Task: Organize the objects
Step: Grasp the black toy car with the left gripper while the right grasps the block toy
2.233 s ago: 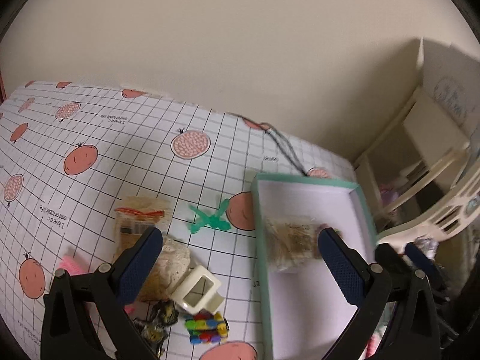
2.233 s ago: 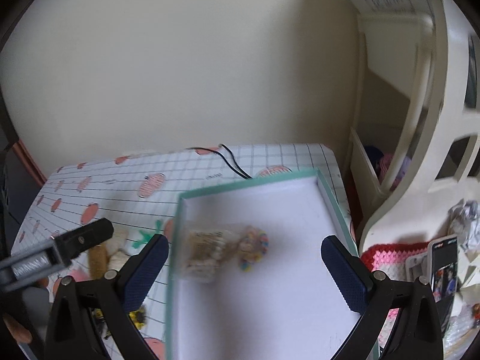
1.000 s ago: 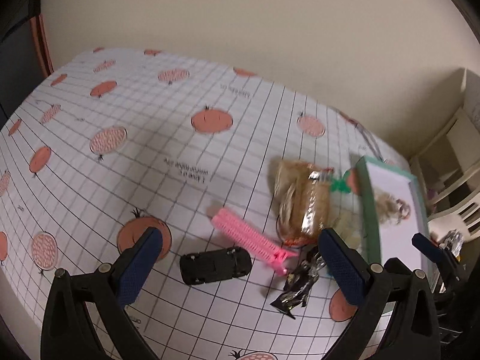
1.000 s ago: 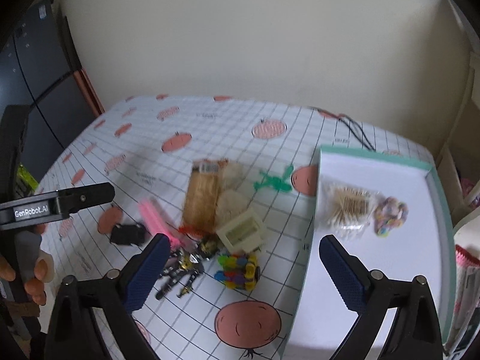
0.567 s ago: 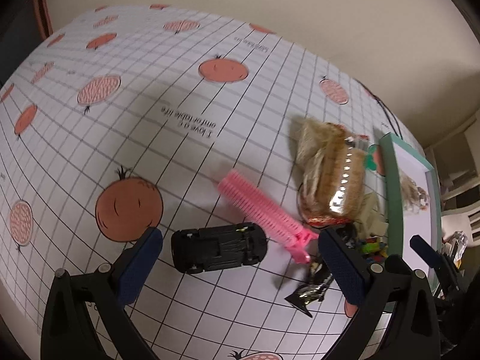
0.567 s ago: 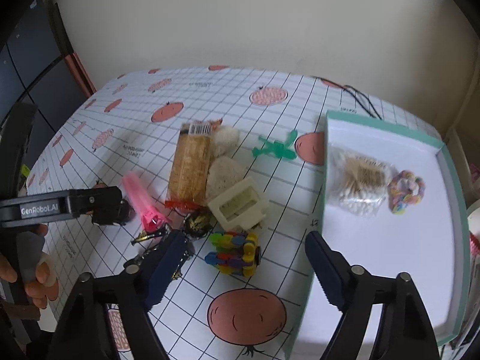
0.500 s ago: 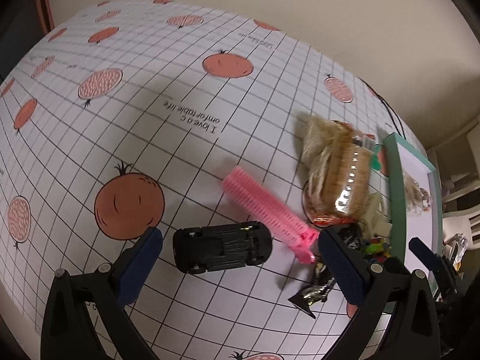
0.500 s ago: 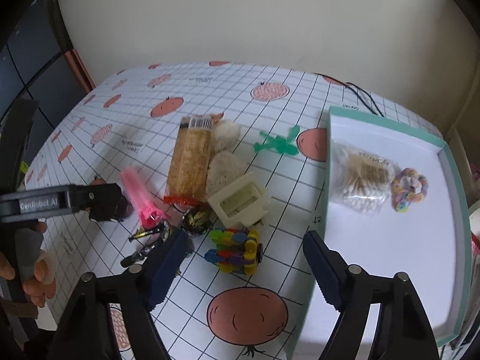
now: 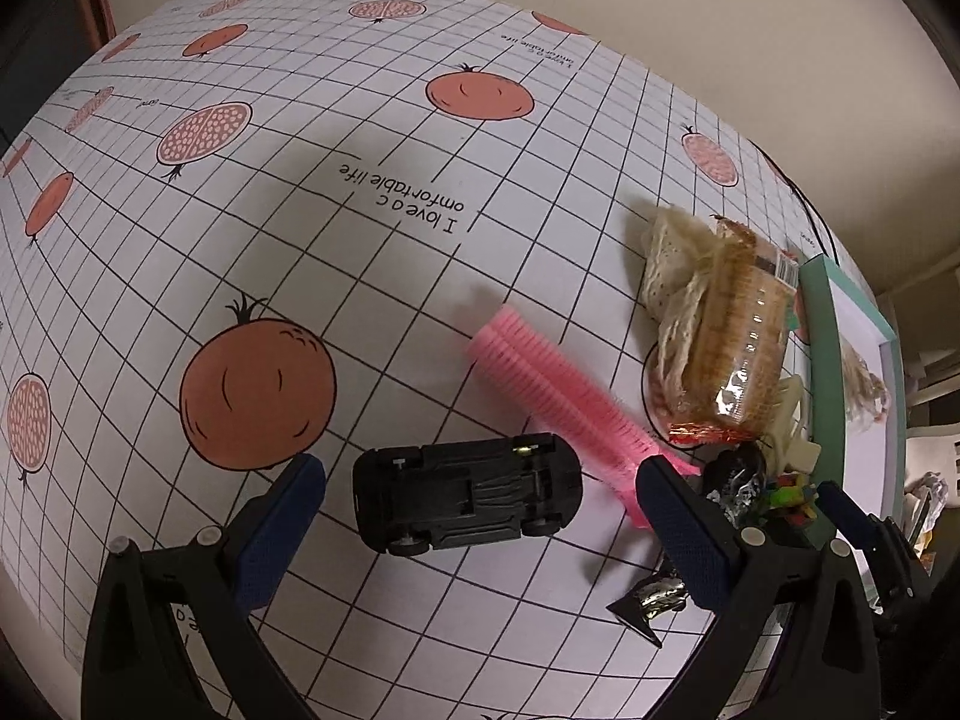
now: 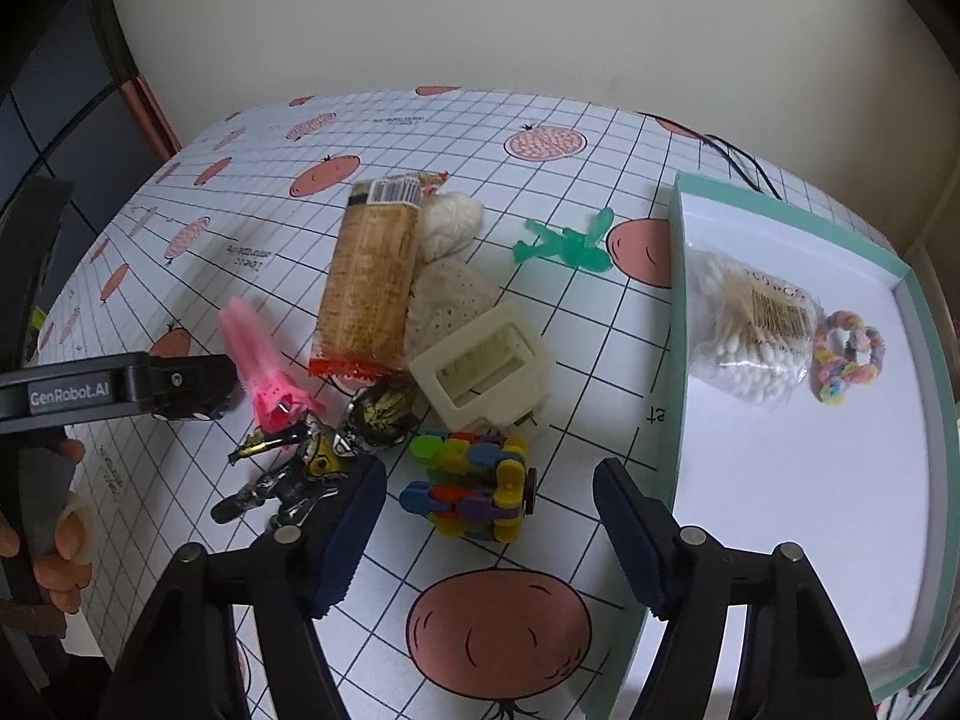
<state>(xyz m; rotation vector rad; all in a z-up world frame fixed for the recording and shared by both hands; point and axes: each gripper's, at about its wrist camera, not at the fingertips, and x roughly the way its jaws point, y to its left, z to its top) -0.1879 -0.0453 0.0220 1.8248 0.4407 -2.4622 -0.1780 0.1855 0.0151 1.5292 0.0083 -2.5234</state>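
A black toy car (image 9: 467, 491) lies upside down on the pomegranate tablecloth, between the open fingers of my left gripper (image 9: 474, 516), not touched. A pink hair clip (image 9: 561, 396) lies just beyond it, beside a biscuit packet (image 9: 729, 354). In the right wrist view my right gripper (image 10: 489, 516) stands open above a multicoloured block toy (image 10: 471, 486). Around it lie a cream plastic piece (image 10: 483, 363), a shiny black-and-gold toy (image 10: 312, 462), the biscuit packet (image 10: 372, 270), lace pouches (image 10: 447, 294) and a green clip (image 10: 567, 246). The mint tray (image 10: 672, 312) holds cotton swabs (image 10: 747, 324) and a colourful hair tie (image 10: 846, 354).
A black cable (image 10: 741, 165) runs off the table's far right corner by the cream wall. The left gripper's body (image 10: 108, 390) and a hand (image 10: 54, 534) holding it show at the right wrist view's left edge. White furniture (image 9: 936, 360) stands past the tray.
My left gripper has swung from the tray to the table's left and come down around the black car. My right gripper has lowered over the block toy, its jaws somewhat narrower.
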